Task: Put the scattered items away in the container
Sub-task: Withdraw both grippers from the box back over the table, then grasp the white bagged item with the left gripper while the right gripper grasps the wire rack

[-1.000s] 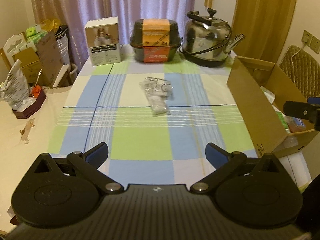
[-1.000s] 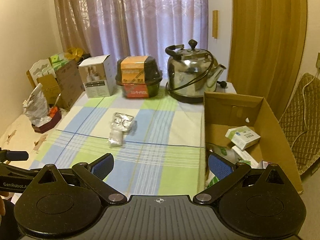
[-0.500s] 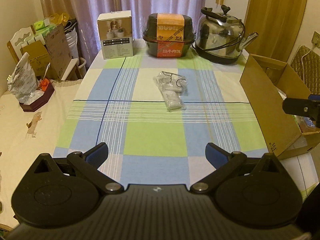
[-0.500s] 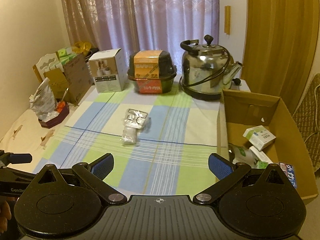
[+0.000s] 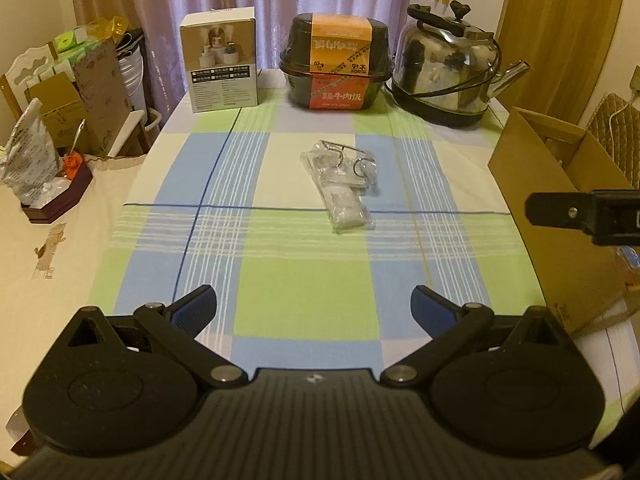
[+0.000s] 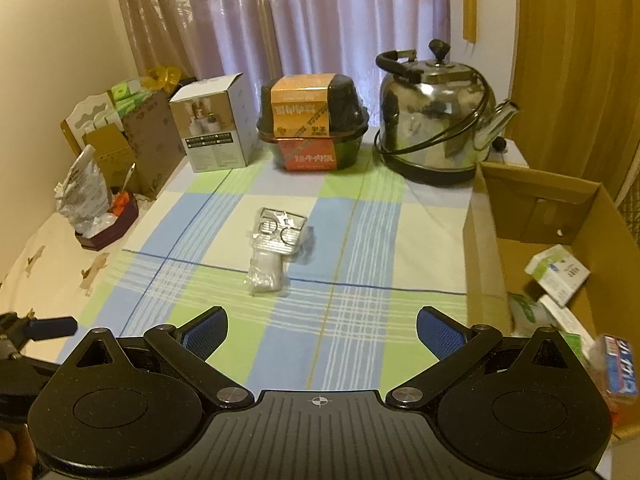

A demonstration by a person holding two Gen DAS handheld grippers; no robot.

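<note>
With each hand-held gripper (image 5: 314, 306) (image 6: 322, 328) spread empty, pinch the light, crinkly, slippery plastic packet (image 5: 341, 186) across its softer white lower end.

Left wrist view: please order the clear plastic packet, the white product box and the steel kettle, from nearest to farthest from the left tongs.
1. Clear plastic packet, mid-cloth, straight ahead of the left tongs.
2 and 3. White product box, far left, and steel kettle, far right: both at the table's back edge, too close to call.
</note>
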